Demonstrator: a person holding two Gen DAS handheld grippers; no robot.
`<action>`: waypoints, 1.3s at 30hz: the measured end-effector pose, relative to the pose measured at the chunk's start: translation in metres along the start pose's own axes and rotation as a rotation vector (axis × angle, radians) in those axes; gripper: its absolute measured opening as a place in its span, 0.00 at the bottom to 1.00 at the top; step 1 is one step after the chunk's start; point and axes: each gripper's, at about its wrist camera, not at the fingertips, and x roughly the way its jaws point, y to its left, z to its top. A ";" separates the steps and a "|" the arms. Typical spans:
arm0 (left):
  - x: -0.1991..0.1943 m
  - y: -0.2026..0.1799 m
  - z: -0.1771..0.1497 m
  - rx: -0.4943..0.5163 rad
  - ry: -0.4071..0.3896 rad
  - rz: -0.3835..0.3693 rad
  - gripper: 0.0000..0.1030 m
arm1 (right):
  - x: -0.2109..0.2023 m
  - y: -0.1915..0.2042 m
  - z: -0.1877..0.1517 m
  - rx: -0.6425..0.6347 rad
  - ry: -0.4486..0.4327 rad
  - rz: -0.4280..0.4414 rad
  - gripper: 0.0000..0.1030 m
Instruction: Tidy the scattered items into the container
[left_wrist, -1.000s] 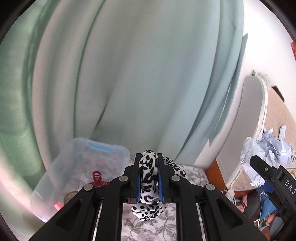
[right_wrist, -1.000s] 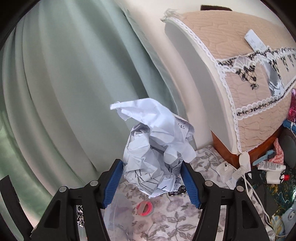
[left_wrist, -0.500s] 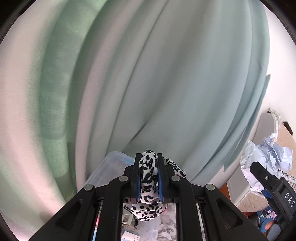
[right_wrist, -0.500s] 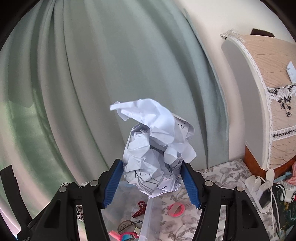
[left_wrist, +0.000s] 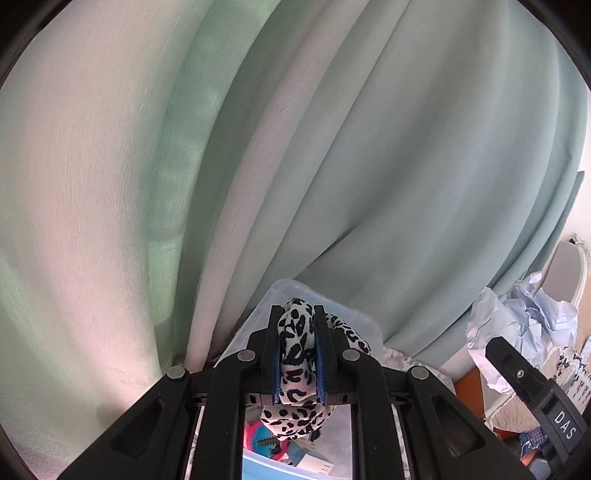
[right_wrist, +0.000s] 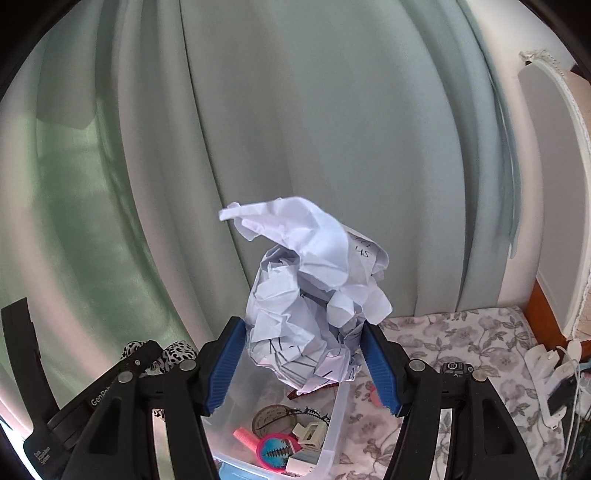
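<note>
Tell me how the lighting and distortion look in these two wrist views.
Left wrist view: curtain washed out pale at the left, folds bowed by the fisheye, dark vignette corners. Right wrist view: even daylight, crumpled paper sharp, curtain edges curved.

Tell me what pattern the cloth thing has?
Black leopard spots on white scrunchie; clearest in the left wrist view.

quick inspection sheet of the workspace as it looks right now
surface: floral cloth, bare patches showing.
job's things: clear container holding a pink brush, a clip and small bits; crumpled paper; leopard-print scrunchie.
clutter: small dark gadget on the cloth.
grippers: left gripper shut on the scrunchie; right gripper shut on the paper, above the container.
cables: white plug and cord at the right edge.
surroundings: pale green curtain behind; quilted cover with lace trim at right.
</note>
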 end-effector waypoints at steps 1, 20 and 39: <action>0.004 0.003 -0.001 -0.003 0.011 0.004 0.14 | 0.007 0.002 -0.002 -0.006 0.017 0.003 0.65; 0.074 0.011 -0.015 -0.029 0.162 0.045 0.14 | 0.060 0.027 -0.063 -0.073 0.280 -0.008 0.67; 0.071 0.013 -0.030 -0.030 0.192 0.028 0.58 | 0.066 0.024 -0.063 -0.078 0.316 -0.018 0.77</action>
